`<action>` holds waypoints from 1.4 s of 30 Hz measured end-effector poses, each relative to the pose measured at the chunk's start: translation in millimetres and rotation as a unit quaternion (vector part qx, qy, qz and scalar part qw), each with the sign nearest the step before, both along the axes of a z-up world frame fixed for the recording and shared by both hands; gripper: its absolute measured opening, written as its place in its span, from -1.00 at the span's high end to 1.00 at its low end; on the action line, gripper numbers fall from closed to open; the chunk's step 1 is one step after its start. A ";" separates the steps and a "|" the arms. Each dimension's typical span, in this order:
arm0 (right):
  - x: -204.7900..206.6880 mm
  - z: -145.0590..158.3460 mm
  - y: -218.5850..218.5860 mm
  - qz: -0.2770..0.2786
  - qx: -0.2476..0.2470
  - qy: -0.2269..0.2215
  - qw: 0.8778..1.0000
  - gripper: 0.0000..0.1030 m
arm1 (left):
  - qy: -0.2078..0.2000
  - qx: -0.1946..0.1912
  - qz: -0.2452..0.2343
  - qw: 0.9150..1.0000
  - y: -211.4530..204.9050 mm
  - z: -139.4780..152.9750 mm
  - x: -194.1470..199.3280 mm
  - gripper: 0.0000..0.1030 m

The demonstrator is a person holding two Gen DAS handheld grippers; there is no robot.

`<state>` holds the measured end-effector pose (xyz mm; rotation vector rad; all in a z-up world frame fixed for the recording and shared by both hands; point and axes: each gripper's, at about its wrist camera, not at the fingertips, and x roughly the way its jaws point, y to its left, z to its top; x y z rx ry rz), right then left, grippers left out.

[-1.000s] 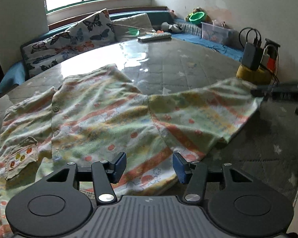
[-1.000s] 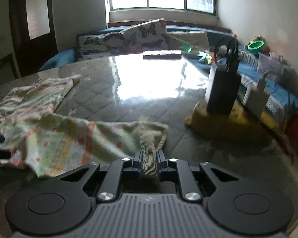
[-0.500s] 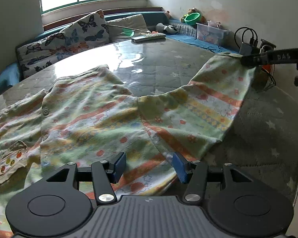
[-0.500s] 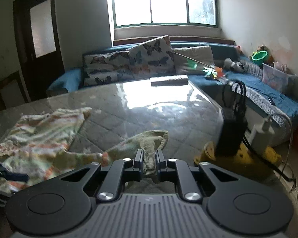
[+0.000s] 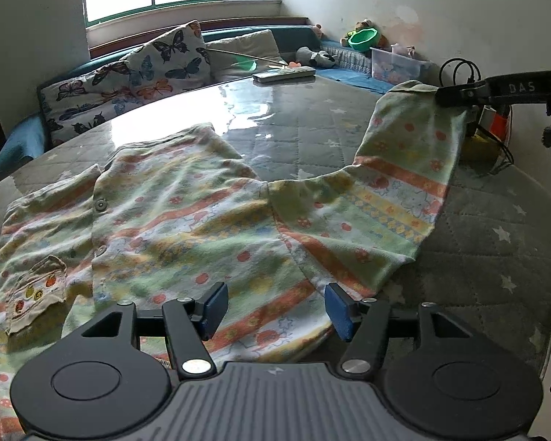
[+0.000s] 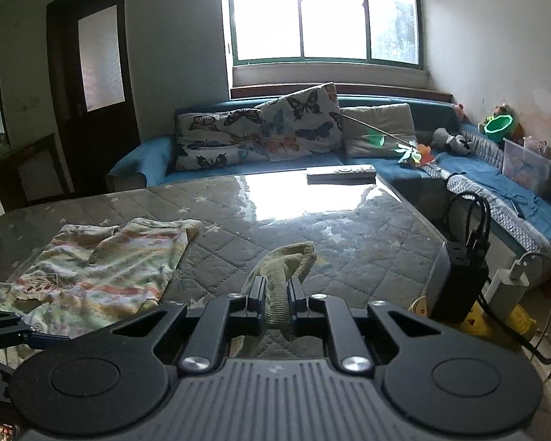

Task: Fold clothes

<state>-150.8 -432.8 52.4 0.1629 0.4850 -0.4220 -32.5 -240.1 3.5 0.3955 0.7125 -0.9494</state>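
Lifted higher since a second ago, the soft striped fleece garment's ribbed sleeve cuff (image 6: 283, 275) sits clamped in the right gripper (image 6: 277, 303); the left gripper (image 5: 275, 310), its jaws just widened, hovers released over the hem, while the clear plastic bin (image 5: 396, 64) far right holds unclear items.

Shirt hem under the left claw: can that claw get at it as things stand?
Probably yes. The left claw stands open just above the shirt hem, nothing between. The right claw holds only the sleeve cuff, far off.

R gripper (image 6: 277, 294) clamped on shirt cuff (image 6: 286, 261), sleeve lifted off table (image 6: 349, 228); rest of shirt (image 6: 103, 268) flat at left.
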 end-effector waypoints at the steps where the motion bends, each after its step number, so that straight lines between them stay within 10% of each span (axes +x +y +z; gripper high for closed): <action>1: -0.3 0.3 -0.1 0.000 0.000 0.000 1.000 0.78 | 0.000 0.000 0.000 1.000 0.0 0.0 -0.3 -0.20; 15: -11.2 -40.2 -27.2 -0.081 -0.017 0.065 0.994 0.57 | 0.001 -0.005 0.022 1.000 13.4 1.7 5.3 -0.32; 26: 7.8 -66.8 27.1 0.012 -0.017 0.056 0.998 -0.33 | -0.043 -0.045 0.121 0.991 70.3 29.3 13.9 -0.68; 42: 25.8 -93.8 42.5 0.027 -0.008 0.065 0.997 -0.82 | -0.104 -0.021 0.383 0.918 209.4 -3.9 60.0 -0.97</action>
